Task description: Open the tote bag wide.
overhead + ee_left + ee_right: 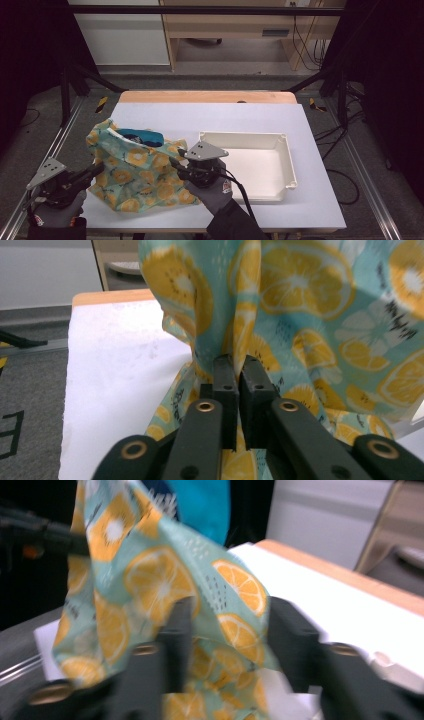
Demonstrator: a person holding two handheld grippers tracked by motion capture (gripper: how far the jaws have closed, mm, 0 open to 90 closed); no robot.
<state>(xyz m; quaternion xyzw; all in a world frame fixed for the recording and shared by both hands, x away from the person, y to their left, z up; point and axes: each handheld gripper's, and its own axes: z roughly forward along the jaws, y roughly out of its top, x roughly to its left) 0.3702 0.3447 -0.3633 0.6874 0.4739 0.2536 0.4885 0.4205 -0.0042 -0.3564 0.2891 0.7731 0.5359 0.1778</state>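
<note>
The white table carries two large things: a cream rectangular tray at about 3 o'clock from its middle, and a teal fabric bag printed with orange slices at about 8 o'clock, standing slumped with its mouth upward. A blue item peeks out of that mouth at the bag's 12 o'clock.

The step in hand looks like opening or handling the bag to get at what is inside. The left gripper, at the bag's 9 o'clock edge in the high view, has its jaws pressed together on a gathered fold of the cloth. The right gripper, at the bag's 3 o'clock edge just beside the tray, stands with its jaws apart; a flap of the bag's fabric hangs between them, yet the pads do not appear to press on it, though that view is blurred.

The next move likely calls for the right jaws to close on that flap, so both sides can be pulled apart and the mouth widened, with the left grip kept firm.
</note>
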